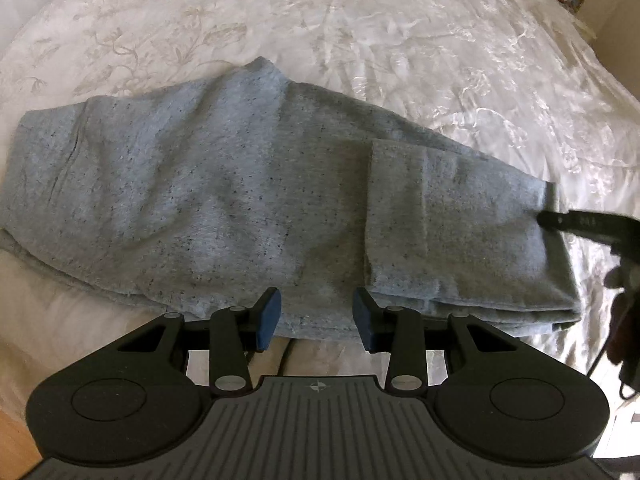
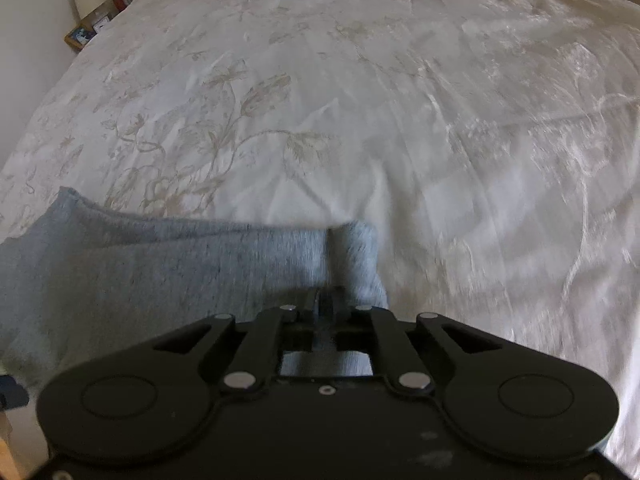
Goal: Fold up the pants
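Grey speckled pants (image 1: 224, 184) lie folded across a white bedspread (image 1: 360, 40), one end doubled back over the right part. My left gripper (image 1: 316, 316) hangs open just above the pants' near edge, its blue pads (image 1: 268, 316) apart with nothing between them. My right gripper (image 2: 328, 304) points down at the folded right end of the pants (image 2: 200, 264). Its fingers stand very close together against the cloth. Their tips are mostly hidden behind the gripper body, so I cannot tell if they pinch the fabric. The left wrist view shows that gripper (image 1: 560, 222) touching the fold's right edge.
The bedspread (image 2: 400, 120) with its floral pattern stretches far beyond the pants. A bedside stand with a lamp and small framed items (image 2: 92, 16) sits at the far left corner. Wooden floor (image 1: 16, 440) shows past the bed's near edge.
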Tool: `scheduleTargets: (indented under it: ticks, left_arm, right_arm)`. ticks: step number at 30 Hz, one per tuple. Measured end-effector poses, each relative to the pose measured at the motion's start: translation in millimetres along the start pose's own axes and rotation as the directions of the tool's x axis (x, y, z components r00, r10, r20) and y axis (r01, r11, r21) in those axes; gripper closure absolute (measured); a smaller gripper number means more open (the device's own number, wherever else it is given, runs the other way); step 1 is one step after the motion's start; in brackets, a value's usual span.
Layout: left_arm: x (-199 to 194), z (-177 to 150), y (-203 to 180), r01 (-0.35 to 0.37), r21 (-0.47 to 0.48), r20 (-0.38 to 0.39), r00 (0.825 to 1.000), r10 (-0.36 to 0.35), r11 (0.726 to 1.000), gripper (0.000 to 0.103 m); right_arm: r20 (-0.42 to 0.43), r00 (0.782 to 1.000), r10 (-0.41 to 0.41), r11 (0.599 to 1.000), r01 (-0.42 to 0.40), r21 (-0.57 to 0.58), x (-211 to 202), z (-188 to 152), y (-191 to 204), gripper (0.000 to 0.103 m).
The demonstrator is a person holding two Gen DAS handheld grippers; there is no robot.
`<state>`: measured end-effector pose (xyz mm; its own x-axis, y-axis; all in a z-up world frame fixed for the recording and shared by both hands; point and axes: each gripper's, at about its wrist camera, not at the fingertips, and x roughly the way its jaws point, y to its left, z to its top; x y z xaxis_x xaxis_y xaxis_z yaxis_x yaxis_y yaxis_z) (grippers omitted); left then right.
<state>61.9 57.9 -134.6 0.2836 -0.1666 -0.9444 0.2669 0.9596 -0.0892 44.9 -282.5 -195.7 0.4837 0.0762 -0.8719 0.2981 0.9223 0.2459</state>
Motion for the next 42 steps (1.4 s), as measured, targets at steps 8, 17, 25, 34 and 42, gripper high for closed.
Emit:
scheduleTargets:
  ticks: [8,17,25,34,42]
  left_arm:
    - [-6.8,3.5,31.6,0.034,0.066,0.040,0.999,-0.036,0.997,0.054]
    - [-9.0,18.0,113.0,0.109,0.096,0.045,0.993,-0.113,0.989,0.024]
    - [-21.5,31.5,197.5,0.121,0.087,0.082,0.988,-0.128,0.989,0.011]
    - [-14.7,47.0,262.8,0.146,0.065,0.055,0.987,-0.150,0.987,0.003]
    - [-15.4,56.5,283.1,0.179,0.046,0.055,0.982,-0.181,0.983,0.001]
  right_arm:
    - [0.147,0.989,0.034,0.998,-0.025,-0.058,-57.9,-25.1,43.8,0.067]
    - [0.253,0.967,0.037,0.991,-0.004,-0.131,-82.3,-56.1,156.6,0.035]
    - [0.073,0.992,0.103,0.986,-0.092,-0.142,-37.9,-48.7,254.3,0.096]
    - [0.047,0.998,0.052,0.992,-0.046,-0.120,40.1,5.4,325.4,0.093]
    - [-0.014,0.997,-0.077,0.988,0.075,-0.132,102.8,39.9,330.2,0.096]
